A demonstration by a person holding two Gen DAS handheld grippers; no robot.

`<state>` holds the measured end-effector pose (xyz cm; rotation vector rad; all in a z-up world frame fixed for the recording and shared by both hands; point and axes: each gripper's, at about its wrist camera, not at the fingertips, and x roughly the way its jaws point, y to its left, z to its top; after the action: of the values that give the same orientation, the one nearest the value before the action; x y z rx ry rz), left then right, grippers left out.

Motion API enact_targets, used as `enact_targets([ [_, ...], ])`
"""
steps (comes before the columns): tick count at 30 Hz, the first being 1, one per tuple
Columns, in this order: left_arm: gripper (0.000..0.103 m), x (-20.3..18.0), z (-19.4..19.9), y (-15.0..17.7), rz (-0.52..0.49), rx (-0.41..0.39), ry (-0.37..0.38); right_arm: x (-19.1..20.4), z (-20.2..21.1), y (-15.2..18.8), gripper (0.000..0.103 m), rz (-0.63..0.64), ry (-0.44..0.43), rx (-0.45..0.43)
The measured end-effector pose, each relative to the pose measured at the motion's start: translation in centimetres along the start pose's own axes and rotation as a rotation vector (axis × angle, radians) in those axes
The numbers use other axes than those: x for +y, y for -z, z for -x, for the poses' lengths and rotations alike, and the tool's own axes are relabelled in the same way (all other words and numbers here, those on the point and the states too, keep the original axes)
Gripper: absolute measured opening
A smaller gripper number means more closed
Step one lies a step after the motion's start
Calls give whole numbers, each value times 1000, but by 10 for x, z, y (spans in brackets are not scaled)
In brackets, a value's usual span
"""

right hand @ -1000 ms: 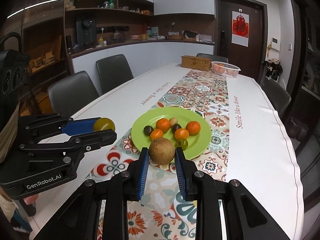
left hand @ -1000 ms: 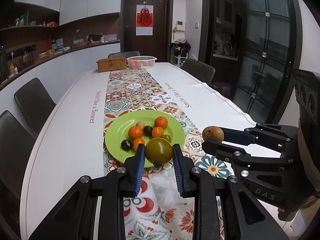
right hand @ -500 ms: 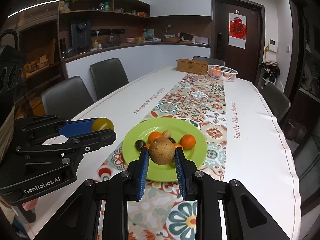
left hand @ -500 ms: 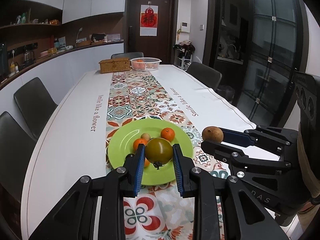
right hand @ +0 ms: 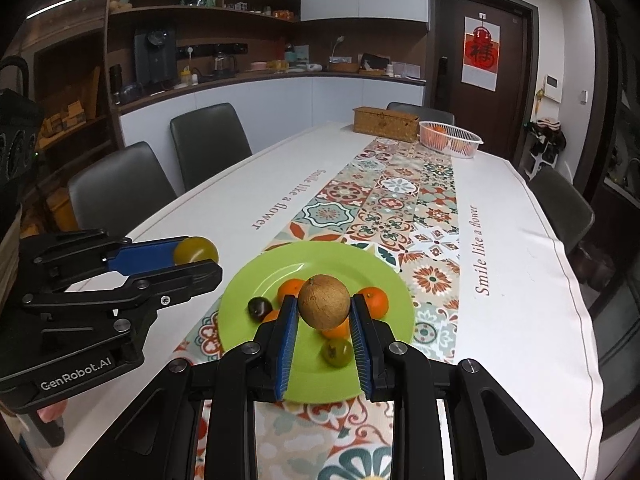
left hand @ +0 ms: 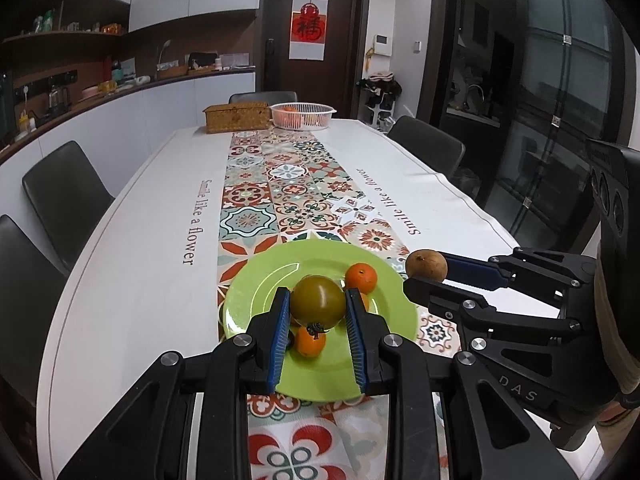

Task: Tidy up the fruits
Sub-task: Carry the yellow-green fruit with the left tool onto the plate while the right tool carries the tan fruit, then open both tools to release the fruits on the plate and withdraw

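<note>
My left gripper (left hand: 317, 305) is shut on a green-brown tomato (left hand: 317, 301) and hangs over the green plate (left hand: 256, 292). The same tomato (right hand: 196, 250) shows between the left gripper's blue pads in the right wrist view. My right gripper (right hand: 324, 308) is shut on a round brown fruit (right hand: 324, 302) above the plate (right hand: 248, 280); that brown fruit (left hand: 426, 266) also appears at the right of the left wrist view. On the plate lie small oranges (left hand: 361, 278), a dark plum (right hand: 260, 307) and a small green fruit (right hand: 338, 352).
A white mesh basket (left hand: 303, 115) with orange fruit and a woven box (left hand: 236, 117) stand at the table's far end. A patterned runner (left hand: 280, 184) goes down the white table. Dark chairs (right hand: 210, 144) line both sides.
Both grippers have moved forward over the table with their fruits; the plate now lies under the fingertips and looks nearer. The grips are unchanged.
</note>
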<state>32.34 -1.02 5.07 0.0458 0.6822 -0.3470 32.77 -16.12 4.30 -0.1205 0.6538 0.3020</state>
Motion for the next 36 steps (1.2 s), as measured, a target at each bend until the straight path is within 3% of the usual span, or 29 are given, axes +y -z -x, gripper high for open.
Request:
enact_targets([
  [15,28,25,-53,-3,-22,65,-16,-15,-64,-5,27,-18,-1,70],
  [27,28,41,-96,-10,-8,137,31,-21,-112,-9,27,-40,-8,135],
  [36,28,46,-130,-16,-10,197,20,-25,-135,-11,27,-36,4,169],
])
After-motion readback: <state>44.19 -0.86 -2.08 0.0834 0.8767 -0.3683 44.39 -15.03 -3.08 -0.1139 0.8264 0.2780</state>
